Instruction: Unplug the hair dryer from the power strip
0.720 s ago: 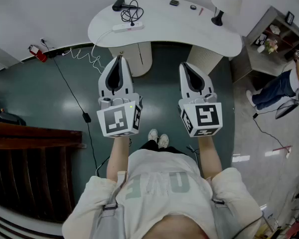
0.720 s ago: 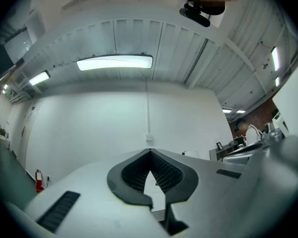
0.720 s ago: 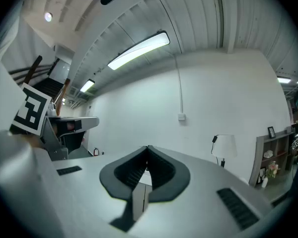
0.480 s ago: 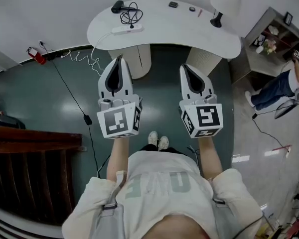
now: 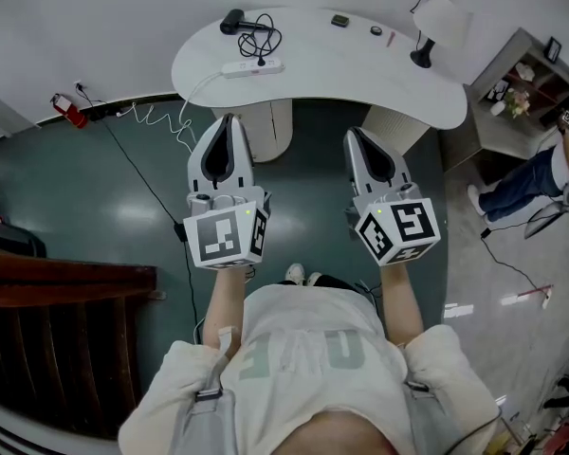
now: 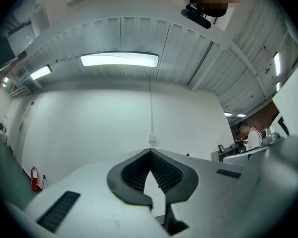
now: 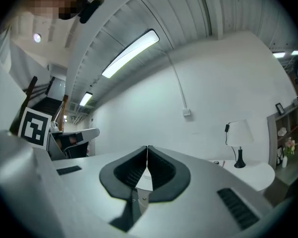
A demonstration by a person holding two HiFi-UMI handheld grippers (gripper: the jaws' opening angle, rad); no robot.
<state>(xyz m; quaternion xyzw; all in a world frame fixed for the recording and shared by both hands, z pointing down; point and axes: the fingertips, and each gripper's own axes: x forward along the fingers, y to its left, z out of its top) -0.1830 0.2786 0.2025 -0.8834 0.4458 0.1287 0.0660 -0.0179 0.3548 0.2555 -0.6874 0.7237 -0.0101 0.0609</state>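
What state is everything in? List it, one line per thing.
Left gripper: shut, empty.
Right gripper: shut, empty.
Hair dryer: lying on the table, cord coiled, apparently plugged in.
Power strip: flat on the table, dark plug in it.
Lamp: upright; lit or not, cannot tell.

white curved table (image 5: 360, 74); white-shaded lamp (image 5: 434, 17), black base, upright at the table's right end; red fire extinguisher (image 5: 68, 102) on the green floor (image 5: 76, 188) by the wall; open shelf unit (image 5: 526, 69), far right; dark wooden furniture (image 5: 57, 339), lower left; person (image 5: 550, 169) at the right edge.
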